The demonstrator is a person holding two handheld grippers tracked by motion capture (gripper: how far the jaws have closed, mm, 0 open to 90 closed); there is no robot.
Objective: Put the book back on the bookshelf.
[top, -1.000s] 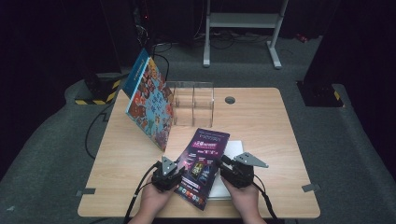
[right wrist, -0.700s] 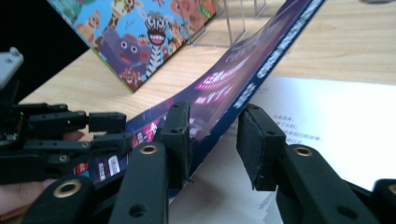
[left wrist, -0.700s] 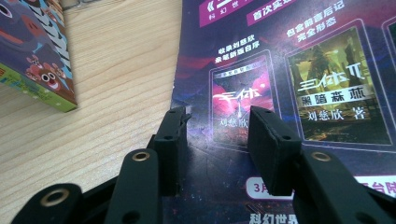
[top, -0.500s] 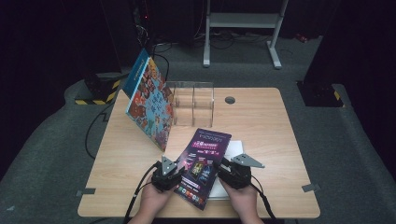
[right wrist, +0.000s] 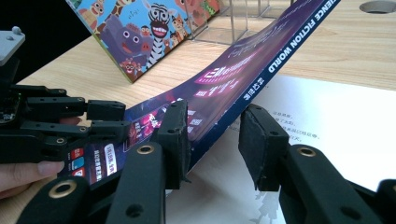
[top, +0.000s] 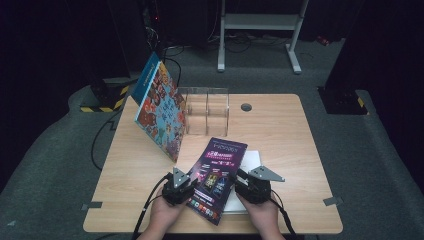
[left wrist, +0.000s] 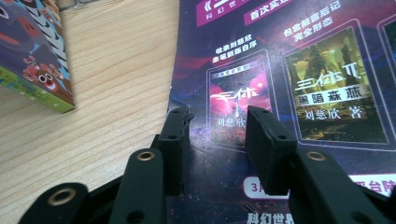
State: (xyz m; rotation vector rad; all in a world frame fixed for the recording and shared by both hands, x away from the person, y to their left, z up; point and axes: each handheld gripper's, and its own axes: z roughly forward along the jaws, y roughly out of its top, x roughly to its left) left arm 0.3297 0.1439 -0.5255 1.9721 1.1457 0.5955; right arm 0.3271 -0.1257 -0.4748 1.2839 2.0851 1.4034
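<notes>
My left gripper (top: pixel 181 186) and right gripper (top: pixel 248 183) are flanking the purple magazine (top: pixel 216 175), jaws spread, pinching nothing. The magazine is lying near the table's (top: pixel 280 135) front edge, its spine side lifting off white paper (right wrist: pixel 327 121).

Purple magazine (top: pixel 217 176) lies open, cover seemingly lifted off white page (top: pixel 248 165)

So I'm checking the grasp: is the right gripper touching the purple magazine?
Touching. In the right gripper view, the right gripper straddles the raised spine edge of the magazine, and one jaw presses on its cover; the other stands off.
</notes>
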